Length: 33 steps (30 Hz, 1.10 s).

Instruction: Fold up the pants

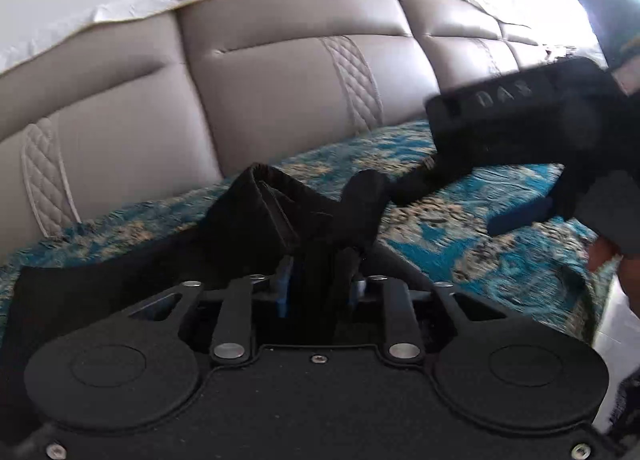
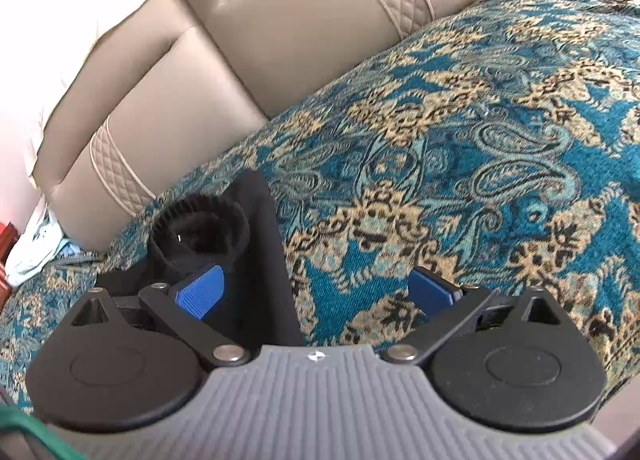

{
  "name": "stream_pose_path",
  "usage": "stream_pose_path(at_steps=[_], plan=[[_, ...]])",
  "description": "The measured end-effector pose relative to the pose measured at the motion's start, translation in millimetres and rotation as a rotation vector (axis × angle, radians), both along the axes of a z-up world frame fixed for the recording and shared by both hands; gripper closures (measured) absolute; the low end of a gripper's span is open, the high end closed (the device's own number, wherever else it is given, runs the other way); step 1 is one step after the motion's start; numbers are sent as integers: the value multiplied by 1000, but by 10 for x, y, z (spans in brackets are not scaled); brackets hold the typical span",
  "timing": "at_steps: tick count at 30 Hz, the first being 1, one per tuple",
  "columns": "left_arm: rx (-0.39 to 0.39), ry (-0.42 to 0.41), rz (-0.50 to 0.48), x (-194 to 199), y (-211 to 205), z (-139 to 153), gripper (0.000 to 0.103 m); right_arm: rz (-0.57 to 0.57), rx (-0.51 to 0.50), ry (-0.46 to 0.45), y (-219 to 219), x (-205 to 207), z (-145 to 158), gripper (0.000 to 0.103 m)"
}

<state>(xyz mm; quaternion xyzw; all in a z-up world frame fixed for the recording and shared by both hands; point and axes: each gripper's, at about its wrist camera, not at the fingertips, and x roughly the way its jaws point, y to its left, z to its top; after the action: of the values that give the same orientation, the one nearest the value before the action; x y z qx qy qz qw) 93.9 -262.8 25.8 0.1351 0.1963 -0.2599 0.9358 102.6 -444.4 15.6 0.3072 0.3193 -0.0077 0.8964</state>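
The black pants (image 1: 280,215) lie on a blue and tan patterned blanket (image 1: 460,252) on a sofa. My left gripper (image 1: 318,284) is shut on a bunched fold of the pants and holds it raised off the blanket. My right gripper (image 2: 316,292) is open and empty, its blue pads (image 2: 200,292) wide apart just above the blanket (image 2: 460,147). The pants' edge (image 2: 260,252) and a round ribbed cuff (image 2: 200,227) sit by its left finger. The right gripper's black body also shows in the left wrist view (image 1: 520,115), to the right above the pants.
The beige leather sofa back (image 1: 260,79) rises right behind the blanket. A white cover (image 1: 120,7) drapes over its top. A pale cloth (image 2: 36,248) lies at the left end of the seat. The blanket's edge (image 1: 588,300) drops off at the right.
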Motion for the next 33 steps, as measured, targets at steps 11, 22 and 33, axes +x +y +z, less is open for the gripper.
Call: stream_pose_path(at_steps=[11,22,33], plan=[[-137,53,-61,-316,1011,495,39,-22,-95,-156,194,-88,189,0],[-36,-29,318,686,1898,444,81,239,-456,-194,1380,361,289,0],[86,20,433,1295,1789,-45,82,126,-572,-86,1327,813,40,5]])
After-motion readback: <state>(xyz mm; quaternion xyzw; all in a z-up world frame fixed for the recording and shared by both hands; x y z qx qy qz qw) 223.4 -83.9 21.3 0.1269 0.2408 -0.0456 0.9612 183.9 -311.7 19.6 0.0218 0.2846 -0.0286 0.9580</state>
